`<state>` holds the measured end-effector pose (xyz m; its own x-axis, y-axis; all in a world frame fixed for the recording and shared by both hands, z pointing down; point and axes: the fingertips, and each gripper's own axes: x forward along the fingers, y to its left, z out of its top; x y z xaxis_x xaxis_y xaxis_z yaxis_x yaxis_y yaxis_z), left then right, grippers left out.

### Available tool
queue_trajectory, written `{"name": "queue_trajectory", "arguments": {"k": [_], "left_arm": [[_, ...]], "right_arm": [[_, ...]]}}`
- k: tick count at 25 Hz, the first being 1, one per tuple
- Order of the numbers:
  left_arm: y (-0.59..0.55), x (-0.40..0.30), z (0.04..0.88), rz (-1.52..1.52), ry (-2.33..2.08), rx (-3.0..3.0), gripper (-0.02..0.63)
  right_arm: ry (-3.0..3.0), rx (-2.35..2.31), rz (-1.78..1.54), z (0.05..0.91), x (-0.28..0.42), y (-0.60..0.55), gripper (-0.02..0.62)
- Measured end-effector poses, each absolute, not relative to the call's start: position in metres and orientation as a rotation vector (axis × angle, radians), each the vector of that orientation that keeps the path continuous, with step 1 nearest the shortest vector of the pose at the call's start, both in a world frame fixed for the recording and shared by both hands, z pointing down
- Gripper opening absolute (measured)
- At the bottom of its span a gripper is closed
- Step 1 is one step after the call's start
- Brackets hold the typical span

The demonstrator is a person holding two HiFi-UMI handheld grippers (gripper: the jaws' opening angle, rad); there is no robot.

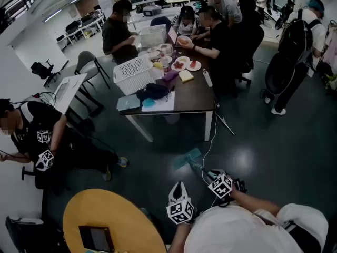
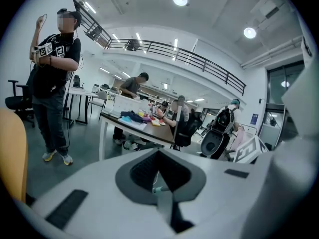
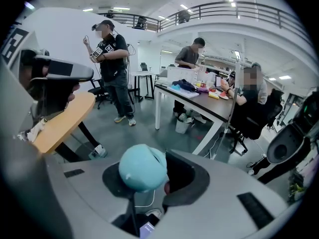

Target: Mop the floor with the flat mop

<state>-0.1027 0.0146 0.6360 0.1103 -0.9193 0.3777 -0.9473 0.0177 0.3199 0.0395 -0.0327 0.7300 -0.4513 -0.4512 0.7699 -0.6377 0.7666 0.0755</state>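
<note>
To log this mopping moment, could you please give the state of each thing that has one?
mop head: flat on the floor.
mop handle: tilted, held by both grippers.
left gripper: shut on the mop handle.
right gripper: shut on the mop handle.
white basket: upright on the table.

The dark, glossy floor surface (image 1: 274,157) carried the flat mop (image 1: 188,157), its teal head beside a white cable (image 1: 209,144).

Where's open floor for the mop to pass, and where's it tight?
Widest bare floor: right of the mop head, between the dark table and the standing person with a backpack. Narrower strip between that table and the round yellow table. Tight: seated person at left, white cable beside the mop head.
</note>
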Motion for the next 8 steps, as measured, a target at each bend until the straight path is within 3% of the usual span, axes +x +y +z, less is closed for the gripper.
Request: {"name": "queue_trajectory", "arguments": {"k": [8], "left_arm": [[0.0081,-0.1048,0.6304,0.075,-1.821,1.917,0.005]], "right_arm": [[-2.136,0.815,0.282,0.7284,0.0417,-0.0381,0.114]]}}
